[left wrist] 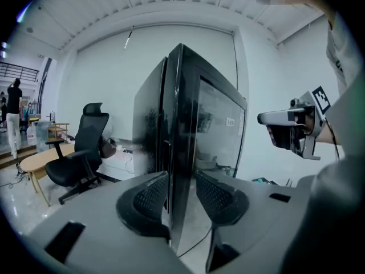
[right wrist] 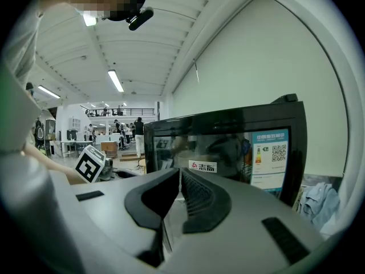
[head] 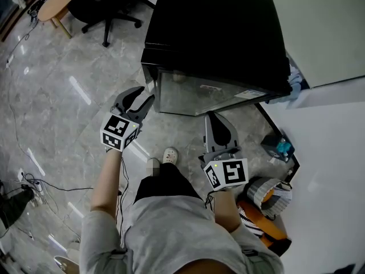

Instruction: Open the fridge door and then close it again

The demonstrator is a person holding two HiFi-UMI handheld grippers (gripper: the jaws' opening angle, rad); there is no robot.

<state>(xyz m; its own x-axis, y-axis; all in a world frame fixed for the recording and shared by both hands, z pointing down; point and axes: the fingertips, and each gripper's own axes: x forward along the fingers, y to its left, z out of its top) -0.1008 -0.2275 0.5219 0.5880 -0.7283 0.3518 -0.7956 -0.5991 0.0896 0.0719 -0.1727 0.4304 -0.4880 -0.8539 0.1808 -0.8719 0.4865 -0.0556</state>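
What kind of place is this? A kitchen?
Probably an office or workshop, not a kitchen: an office chair, a wooden table and loose cables on the floor near the fridge.

Marble floor (head: 57, 96), office chair (head: 107, 1), white wall (head: 322, 27)

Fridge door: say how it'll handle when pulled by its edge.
The door looks stiff, a framed glass panel, so it should swing, not flex. Its glossy edge may slip in the open left gripper. The squat fridge probably won't tip.
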